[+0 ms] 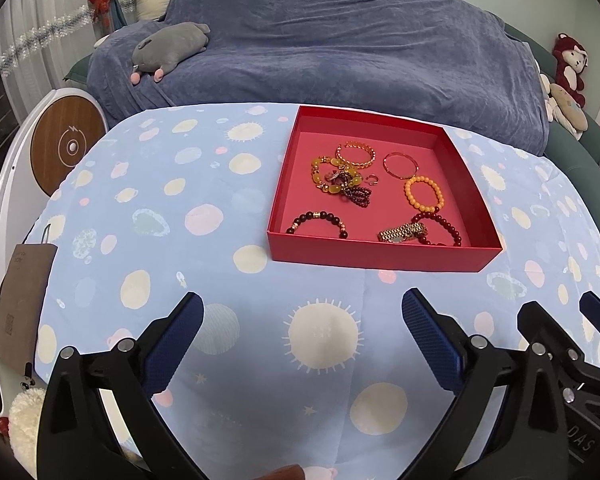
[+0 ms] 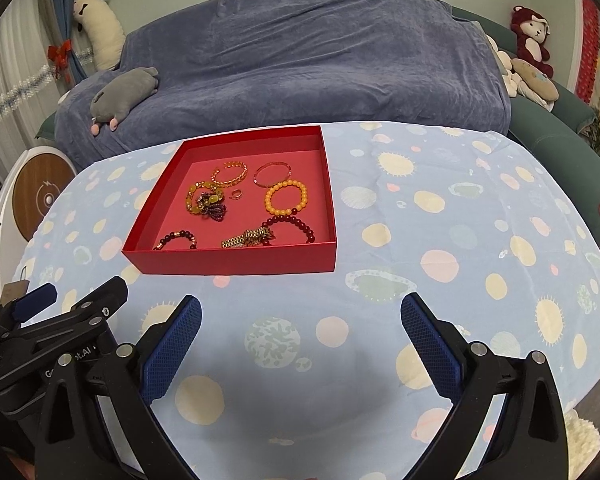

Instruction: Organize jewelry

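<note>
Left gripper (image 1: 302, 334): nearest the camera, low over the table, jaws spread wide with nothing between them.
Right gripper (image 2: 300, 334): side by side with the left one, jaws likewise spread wide and empty; its black frame shows at the right edge of the left wrist view.
Table (image 1: 180, 264): covered by a pale blue cloth printed with suns and planets; bare cloth lies between both grippers and the box.
Red box (image 1: 380, 256): one shallow open box, standing on the cloth beyond the grippers; its near wall hides the lower edges of the closest pieces.
Jewelry count: four beaded bracelets apart from the tangle — dark brown (image 1: 320, 222), dark red (image 1: 444, 226), orange (image 1: 424, 194) — plus a yellow one (image 1: 328, 174) tangled with a purple beaded piece (image 1: 356, 194).
Metal pieces: one gold chain bracelet (image 1: 356, 154), one thin rose bangle (image 1: 400, 165), one small ring (image 1: 372, 180), one gold watch (image 1: 402, 233) lying against the dark red bracelet.
Behind: one sofa under a blue cover (image 1: 320, 52), with one grey plush toy (image 1: 168, 50) on it.
</note>
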`<state>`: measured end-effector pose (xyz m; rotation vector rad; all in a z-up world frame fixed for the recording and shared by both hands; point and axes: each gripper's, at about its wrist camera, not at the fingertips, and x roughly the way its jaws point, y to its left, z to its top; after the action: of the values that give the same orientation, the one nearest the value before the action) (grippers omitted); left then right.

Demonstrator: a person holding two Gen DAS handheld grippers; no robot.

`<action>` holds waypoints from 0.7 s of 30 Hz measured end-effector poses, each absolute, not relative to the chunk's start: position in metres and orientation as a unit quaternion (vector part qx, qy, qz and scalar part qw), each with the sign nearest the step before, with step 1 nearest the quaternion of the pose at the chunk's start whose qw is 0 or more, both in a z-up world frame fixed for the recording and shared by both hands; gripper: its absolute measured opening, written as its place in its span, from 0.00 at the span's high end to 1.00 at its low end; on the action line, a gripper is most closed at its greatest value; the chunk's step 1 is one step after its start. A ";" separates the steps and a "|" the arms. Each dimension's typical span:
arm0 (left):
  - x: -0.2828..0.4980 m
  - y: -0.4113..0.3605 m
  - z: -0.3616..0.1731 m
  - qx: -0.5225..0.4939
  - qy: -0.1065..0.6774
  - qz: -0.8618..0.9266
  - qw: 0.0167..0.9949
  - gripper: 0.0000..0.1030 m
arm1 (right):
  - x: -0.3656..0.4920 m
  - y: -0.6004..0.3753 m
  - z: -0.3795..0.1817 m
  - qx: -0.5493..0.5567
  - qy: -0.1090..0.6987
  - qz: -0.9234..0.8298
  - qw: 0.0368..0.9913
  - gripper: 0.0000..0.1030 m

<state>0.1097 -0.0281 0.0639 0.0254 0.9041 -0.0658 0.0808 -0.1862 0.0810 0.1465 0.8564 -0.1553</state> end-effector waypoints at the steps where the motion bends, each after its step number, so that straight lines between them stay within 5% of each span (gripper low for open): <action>1: 0.110 -0.028 0.064 0.012 0.437 -0.032 0.899 0.08 | 0.081 -0.187 0.081 0.070 0.415 -0.075 0.904 0.06; 21: 0.110 -0.027 0.062 0.017 0.437 -0.028 0.899 0.07 | 0.083 -0.188 0.081 0.071 0.415 -0.075 0.904 0.06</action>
<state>0.1098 -0.0268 0.0624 0.0350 0.9039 -0.0576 0.0835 -0.1879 0.0809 0.1464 0.8569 -0.1557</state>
